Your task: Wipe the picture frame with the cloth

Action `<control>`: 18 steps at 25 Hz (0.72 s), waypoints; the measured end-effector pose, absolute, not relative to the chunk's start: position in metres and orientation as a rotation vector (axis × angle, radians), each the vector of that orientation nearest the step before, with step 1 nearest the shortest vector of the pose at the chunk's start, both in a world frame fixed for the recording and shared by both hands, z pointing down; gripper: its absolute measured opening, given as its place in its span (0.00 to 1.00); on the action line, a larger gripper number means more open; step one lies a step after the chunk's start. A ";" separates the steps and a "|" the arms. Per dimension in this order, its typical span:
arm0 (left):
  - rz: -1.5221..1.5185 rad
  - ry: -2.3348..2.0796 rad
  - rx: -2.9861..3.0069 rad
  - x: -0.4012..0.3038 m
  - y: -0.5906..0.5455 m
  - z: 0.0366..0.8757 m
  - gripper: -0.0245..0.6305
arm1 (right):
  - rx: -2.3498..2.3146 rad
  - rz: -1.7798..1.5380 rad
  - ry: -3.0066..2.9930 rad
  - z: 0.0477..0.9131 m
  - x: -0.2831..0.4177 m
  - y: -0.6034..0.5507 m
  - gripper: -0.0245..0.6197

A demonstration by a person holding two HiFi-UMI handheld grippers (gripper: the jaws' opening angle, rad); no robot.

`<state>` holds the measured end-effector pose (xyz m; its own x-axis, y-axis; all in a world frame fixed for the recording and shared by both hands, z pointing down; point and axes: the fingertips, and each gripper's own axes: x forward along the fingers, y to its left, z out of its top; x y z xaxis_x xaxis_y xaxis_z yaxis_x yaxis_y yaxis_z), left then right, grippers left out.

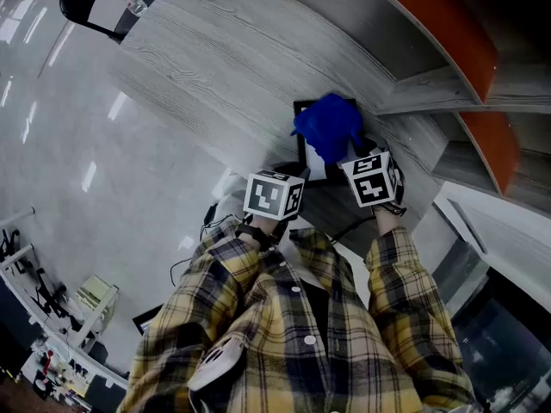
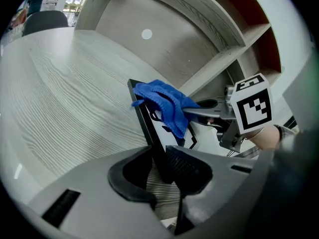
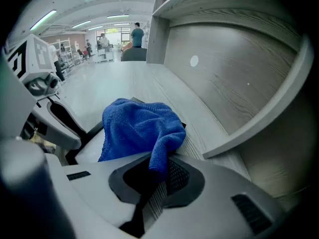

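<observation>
Grey wood-grain tabletop runs beneath a wall shelf. The picture frame is held up over the tabletop close to the shelf, with its near edge clamped between the jaws of the left gripper. The blue cloth is draped over the frame's far top corner, and the right gripper pinches one fold of it. Risks noted: the pinch takes only a narrow fold, so a firm stroke may drag the cloth free. Pressure applied far from the clamp could twist the frame out of its edge-on hold.
</observation>
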<state>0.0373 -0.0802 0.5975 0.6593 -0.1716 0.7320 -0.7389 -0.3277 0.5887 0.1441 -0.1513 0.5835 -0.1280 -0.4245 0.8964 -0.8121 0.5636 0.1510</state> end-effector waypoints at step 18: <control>0.667 -0.724 1.837 0.037 -0.081 0.595 0.17 | 1.198 0.557 -1.780 0.551 0.173 -0.129 0.10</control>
<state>0.0367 -0.0809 0.5953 0.6672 -0.1778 0.7234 -0.7355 -0.3112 0.6019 0.1729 -0.1286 0.5506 -0.1336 -0.4946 0.8588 -0.8957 0.4310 0.1089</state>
